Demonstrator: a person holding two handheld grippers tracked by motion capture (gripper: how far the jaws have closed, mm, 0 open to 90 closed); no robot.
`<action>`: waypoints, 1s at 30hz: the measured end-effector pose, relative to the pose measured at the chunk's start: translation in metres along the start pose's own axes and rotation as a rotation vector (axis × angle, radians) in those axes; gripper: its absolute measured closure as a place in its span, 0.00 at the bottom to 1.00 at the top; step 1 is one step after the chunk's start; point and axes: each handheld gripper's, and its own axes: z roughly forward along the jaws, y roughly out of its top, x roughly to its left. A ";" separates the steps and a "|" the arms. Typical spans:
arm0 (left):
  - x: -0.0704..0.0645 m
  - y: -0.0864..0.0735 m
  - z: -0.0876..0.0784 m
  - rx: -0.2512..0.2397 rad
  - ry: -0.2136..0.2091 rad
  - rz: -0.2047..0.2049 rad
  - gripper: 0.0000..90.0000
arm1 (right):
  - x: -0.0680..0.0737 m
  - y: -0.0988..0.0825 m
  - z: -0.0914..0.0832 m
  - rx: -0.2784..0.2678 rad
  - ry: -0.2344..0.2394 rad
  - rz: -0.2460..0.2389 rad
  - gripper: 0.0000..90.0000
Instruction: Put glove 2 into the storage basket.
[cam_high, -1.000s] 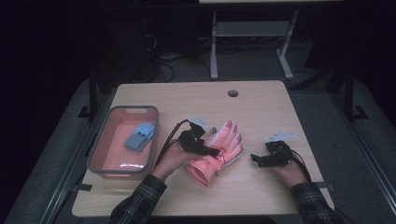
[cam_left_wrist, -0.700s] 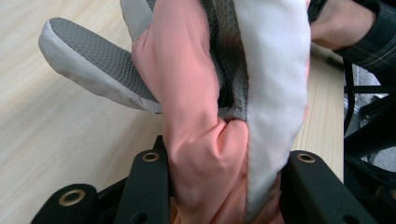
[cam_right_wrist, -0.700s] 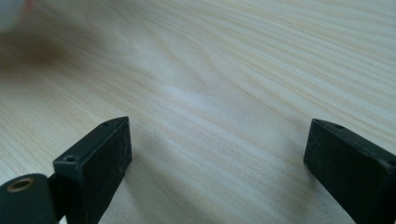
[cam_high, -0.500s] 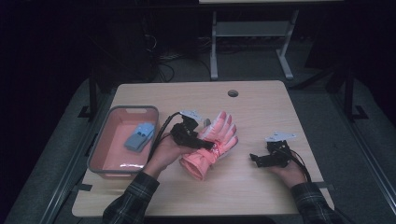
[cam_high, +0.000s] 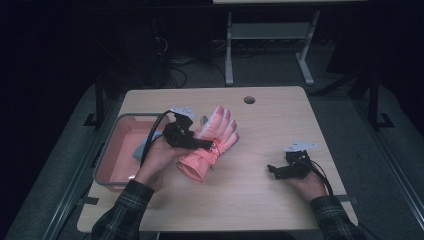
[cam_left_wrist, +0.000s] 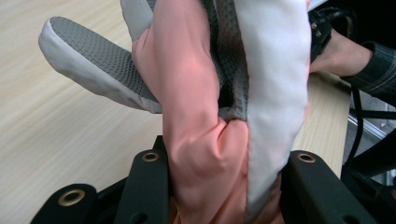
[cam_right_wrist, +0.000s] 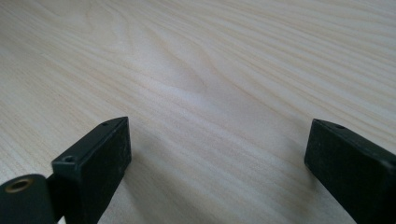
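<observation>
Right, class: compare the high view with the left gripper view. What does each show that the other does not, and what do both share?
High view alone: the pink tray with a blue thing in it, the table's round hole, and the right hand-held gripper, open on the table. Left gripper view alone: the glove's grey textured thumb and the two black jaws pinching the fabric. Both: the pink glove, gripped by the left hand-held gripper, and the wooden table.

The left hand and left gripper hide most of the blue thing in the tray. The glove is cut off at the top edge of the left gripper view.
</observation>
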 end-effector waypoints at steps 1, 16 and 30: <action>0.001 -0.001 -0.003 -0.006 0.007 -0.007 0.71 | 0.000 0.000 0.000 0.000 0.000 0.000 0.07; 0.017 -0.004 -0.072 -0.035 0.121 -0.045 0.71 | 0.000 0.000 0.000 0.002 -0.004 0.007 0.06; 0.041 -0.027 -0.126 -0.051 0.229 -0.110 0.71 | 0.000 0.000 0.001 0.005 -0.009 0.012 0.04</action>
